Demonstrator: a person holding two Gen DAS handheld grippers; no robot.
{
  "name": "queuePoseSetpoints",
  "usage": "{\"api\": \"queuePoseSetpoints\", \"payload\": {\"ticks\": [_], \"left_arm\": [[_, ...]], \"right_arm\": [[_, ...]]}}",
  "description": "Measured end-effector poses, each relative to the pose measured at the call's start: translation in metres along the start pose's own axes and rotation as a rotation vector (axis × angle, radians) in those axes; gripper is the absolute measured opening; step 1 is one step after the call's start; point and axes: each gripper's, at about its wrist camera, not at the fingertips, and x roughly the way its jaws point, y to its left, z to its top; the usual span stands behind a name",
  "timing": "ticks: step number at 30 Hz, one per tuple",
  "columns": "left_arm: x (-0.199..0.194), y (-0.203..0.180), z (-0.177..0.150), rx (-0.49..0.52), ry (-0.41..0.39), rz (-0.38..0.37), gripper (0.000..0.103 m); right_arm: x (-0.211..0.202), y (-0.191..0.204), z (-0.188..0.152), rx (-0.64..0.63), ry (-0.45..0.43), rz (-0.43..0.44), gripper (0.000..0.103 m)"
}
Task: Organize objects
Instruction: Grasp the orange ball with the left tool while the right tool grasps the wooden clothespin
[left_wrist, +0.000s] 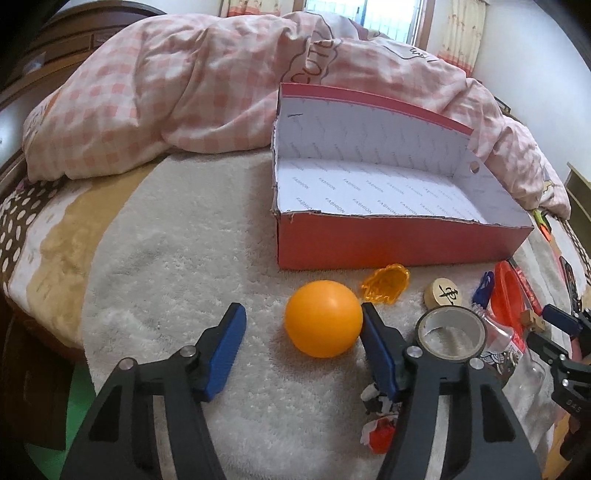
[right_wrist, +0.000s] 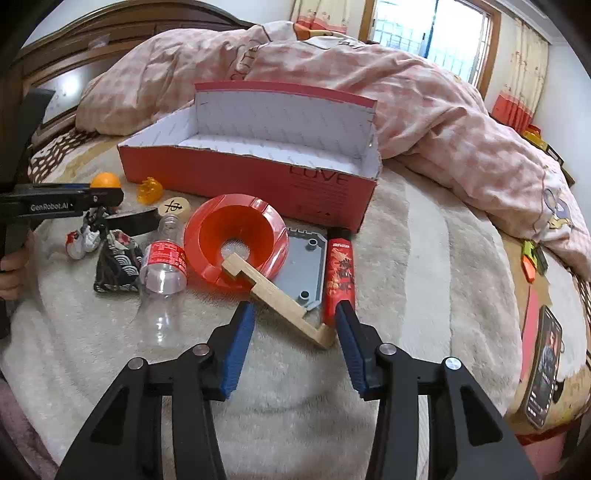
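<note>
Left gripper: fingers spread wide, nothing clamped; the orange ball lies between them, against the right finger's blue pad, with open rug on its left up to the other pad.
Right gripper: fingers apart, empty; the near end of the wooden block lies between the tips, close to the right one.
Beside the left fingers: tape roll just right of the right finger; crumpled wrapper under that finger.
Beside the right fingers: red tube touching the right fingertip; grey tray under the block; red funnel-like bowl under the block's far end.
Further out: plastic bottle, amber piece, wooden chess disc.
Box: open, red outside, white inside; its near wall is low, its far wall high.
Free room: bare white rug left of the ball; pink quilt bunched behind the box.
</note>
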Motion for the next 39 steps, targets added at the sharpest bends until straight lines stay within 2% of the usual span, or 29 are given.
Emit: {"api": "queuePoseSetpoints", "payload": {"ticks": [6,10,14,16,18,39], "left_arm": [[0.001,-0.003,0.001,0.014,-0.006,-0.008,0.061],[0.002,-0.005,0.001,0.022,-0.005,-0.013,0.051],[0.003,-0.006,0.001,0.03,-0.002,-0.023,0.039],[0.002,-0.007,0.0,0.035,-0.004,-0.024,0.039],[-0.001,-0.008,-0.001,0.042,-0.012,-0.024,0.039],[-0.025,-0.018,-0.001,0.091,-0.06,-0.043,0.039]], "right_arm": [[0.006,0.002,0.004,-0.023,-0.013,-0.011,0.045],[0.006,0.005,0.007,-0.037,-0.03,-0.021,0.031],[0.007,0.009,0.006,-0.024,-0.044,-0.023,0.026],[0.005,0.008,0.005,-0.006,-0.054,-0.017,0.022],[0.002,0.007,0.005,0.011,-0.064,-0.012,0.013],[-0.02,0.001,0.007,0.147,-0.121,0.061,0.012]]}}
